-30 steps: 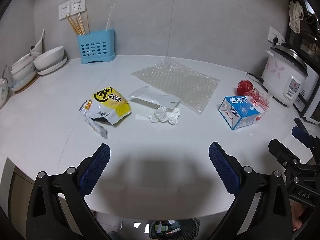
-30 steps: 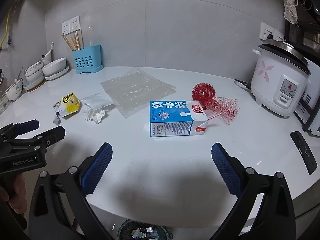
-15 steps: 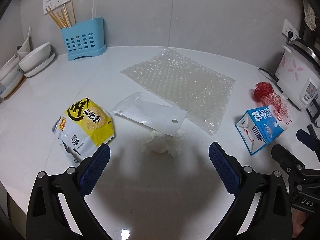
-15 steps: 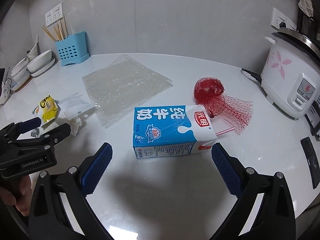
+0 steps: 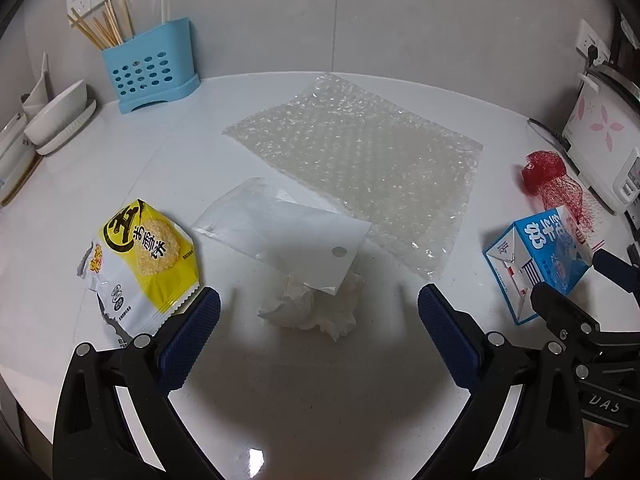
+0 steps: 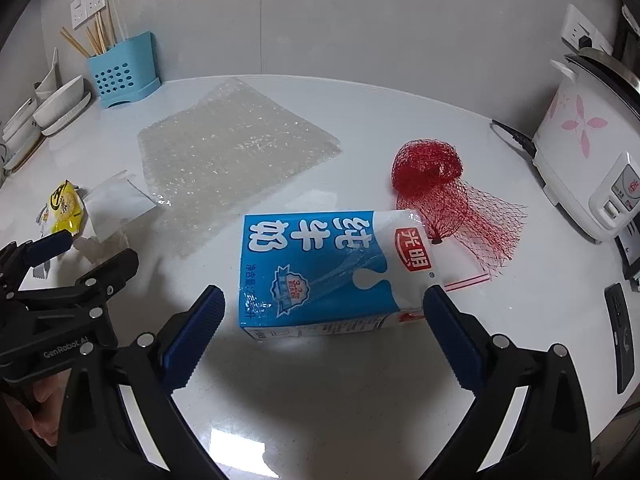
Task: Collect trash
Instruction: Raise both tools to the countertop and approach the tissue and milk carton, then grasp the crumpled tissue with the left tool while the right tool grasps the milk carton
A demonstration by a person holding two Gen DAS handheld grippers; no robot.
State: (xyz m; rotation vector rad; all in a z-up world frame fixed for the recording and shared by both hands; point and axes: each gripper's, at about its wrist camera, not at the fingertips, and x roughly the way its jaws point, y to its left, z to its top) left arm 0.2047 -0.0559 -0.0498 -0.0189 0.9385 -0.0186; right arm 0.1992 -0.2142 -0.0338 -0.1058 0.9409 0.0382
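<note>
Left wrist view shows the left gripper point(image 5: 318, 316) spread wide and holding nothing, a crumpled tissue point(image 5: 316, 306) lying between its fingertips under the corner of a clear plastic bag point(image 5: 280, 232), with a yellow snack packet point(image 5: 140, 260) just beside the left finger. The right gripper point(image 6: 324, 316) is equally wide open around a blue milk carton point(image 6: 324, 268) lying on its side; its right finger seems to touch the carton's top, though that contact is hard to judge.

Glossy white countertop point(image 5: 320, 408) meets a grey tiled wall point(image 5: 400, 20).

Tissue point(image 5: 312, 308) lies between snack packet point(image 5: 140, 264) and milk carton point(image 5: 536, 260).
</note>
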